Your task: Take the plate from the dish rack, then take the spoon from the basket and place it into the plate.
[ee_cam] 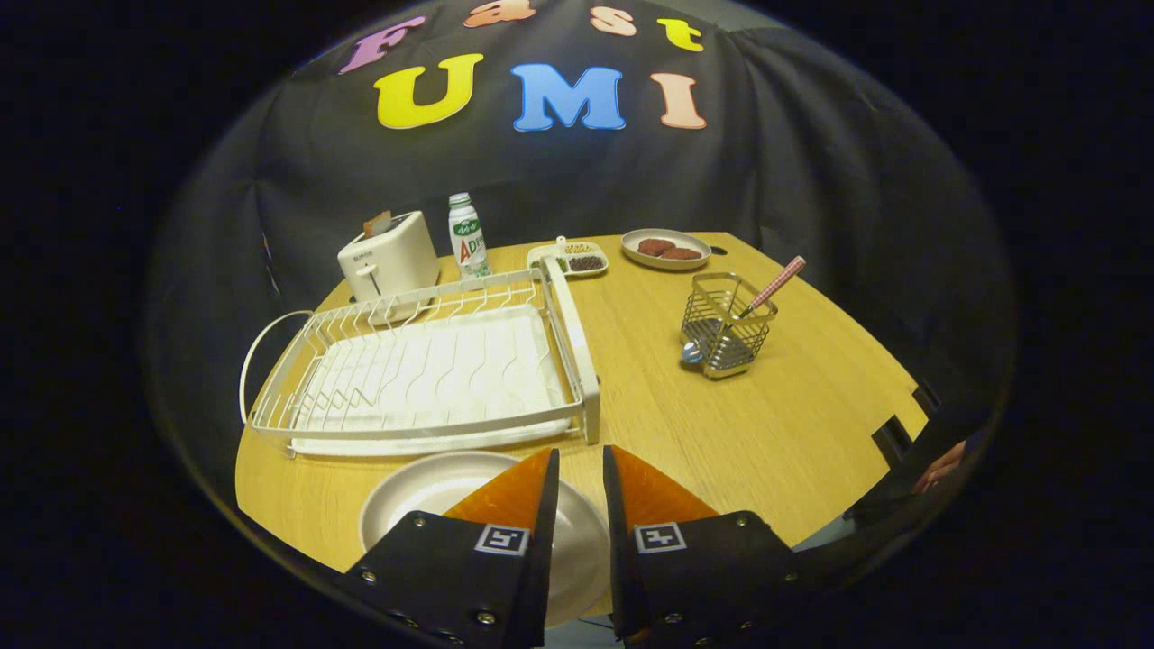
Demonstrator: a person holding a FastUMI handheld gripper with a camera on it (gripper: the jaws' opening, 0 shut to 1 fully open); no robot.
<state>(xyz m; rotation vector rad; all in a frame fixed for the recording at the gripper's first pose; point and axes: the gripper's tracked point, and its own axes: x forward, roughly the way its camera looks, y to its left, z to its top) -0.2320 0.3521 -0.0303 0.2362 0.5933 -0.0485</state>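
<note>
The white plate (pixel 424 496) lies flat on the wooden table (pixel 721 433), just in front of the white dish rack (pixel 424 370), whose slots hold nothing. My gripper (pixel 580 464) hovers over the plate's right side. Its fingers stand a narrow gap apart, and through that gap the plate's rim shows below; neither finger presses on anything. The spoon (pixel 773 283), with a pink checked handle, leans in the wire basket (pixel 726 329) well beyond the fingers and to their right. A shiny round end shows at the basket's foot.
Behind the rack stand a toaster (pixel 389 257) and a small bottle (pixel 467 236). A divided snack tray (pixel 575 259) and a dish with brown rounds (pixel 666 248) sit at the table's far side. A person's hand (pixel 942 467) is at the right edge.
</note>
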